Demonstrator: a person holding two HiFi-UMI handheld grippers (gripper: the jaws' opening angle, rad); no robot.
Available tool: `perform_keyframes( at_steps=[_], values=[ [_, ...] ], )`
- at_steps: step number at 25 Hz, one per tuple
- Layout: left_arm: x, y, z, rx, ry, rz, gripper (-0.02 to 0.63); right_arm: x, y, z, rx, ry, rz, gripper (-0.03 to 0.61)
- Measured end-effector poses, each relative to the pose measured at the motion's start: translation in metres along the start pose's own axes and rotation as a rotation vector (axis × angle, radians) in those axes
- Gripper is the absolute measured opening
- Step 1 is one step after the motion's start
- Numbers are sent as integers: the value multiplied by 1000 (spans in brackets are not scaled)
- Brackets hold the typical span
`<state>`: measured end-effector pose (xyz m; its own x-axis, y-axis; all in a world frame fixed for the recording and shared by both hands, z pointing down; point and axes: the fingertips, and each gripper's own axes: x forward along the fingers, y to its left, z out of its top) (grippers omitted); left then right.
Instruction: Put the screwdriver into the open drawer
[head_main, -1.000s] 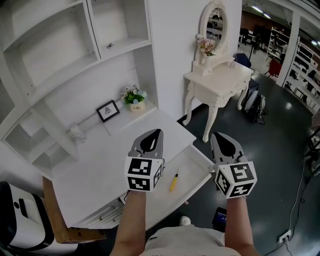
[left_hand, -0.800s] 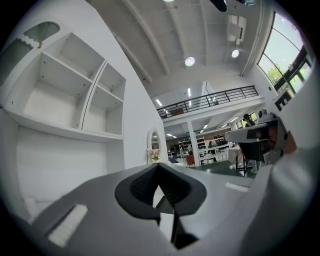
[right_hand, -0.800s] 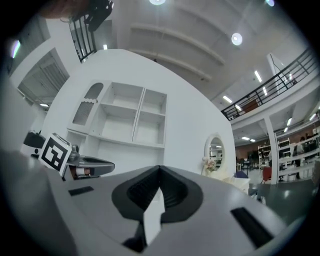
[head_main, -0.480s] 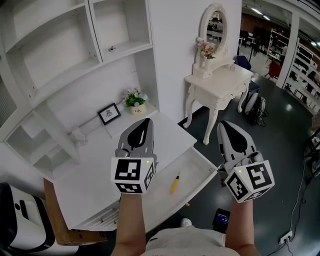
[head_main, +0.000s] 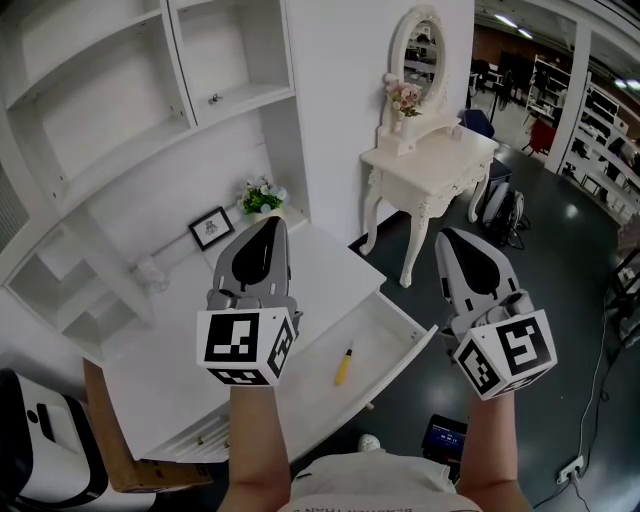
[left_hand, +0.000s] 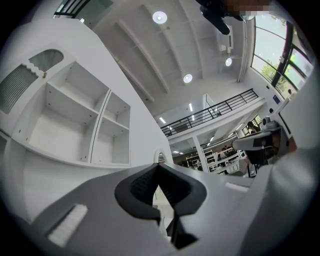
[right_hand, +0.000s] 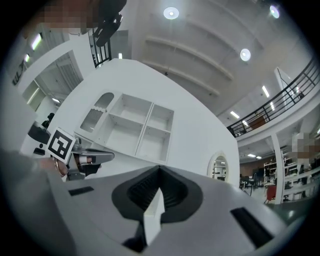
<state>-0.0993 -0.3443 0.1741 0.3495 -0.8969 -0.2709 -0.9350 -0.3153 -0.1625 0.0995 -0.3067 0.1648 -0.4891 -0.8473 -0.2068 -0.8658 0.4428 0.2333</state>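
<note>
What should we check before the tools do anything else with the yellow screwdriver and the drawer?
1. The screwdriver lies inside the drawer: ok.
2. The drawer is pulled open: ok.
3. The left tool is shut with nothing between its jaws: ok.
4. The right tool is shut with nothing between its jaws: ok.
5. Both tools are held up, apart from the drawer and the screwdriver: ok.
6. Nothing else lies in the drawer: cannot tell, because the left tool covers part of it in the head view.
</note>
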Motion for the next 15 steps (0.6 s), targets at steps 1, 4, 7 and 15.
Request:
perform_keyframes(
  at_steps=[1, 4, 7, 15],
  values=[
    [0, -1, 2, -2, -5, 0, 9, 0, 0, 0, -3, 3, 8, 6],
    [0, -4, 6, -1, -16, -4, 9, -2, -2, -2, -17, 18, 14, 6],
    [-1, -6, 8, 4, -18, -7, 9, -3, -2, -6, -18, 32, 9, 6],
    [-1, -4, 6, 22, -12, -5, 9, 1, 0, -13, 12, 43, -6, 6]
  ],
)
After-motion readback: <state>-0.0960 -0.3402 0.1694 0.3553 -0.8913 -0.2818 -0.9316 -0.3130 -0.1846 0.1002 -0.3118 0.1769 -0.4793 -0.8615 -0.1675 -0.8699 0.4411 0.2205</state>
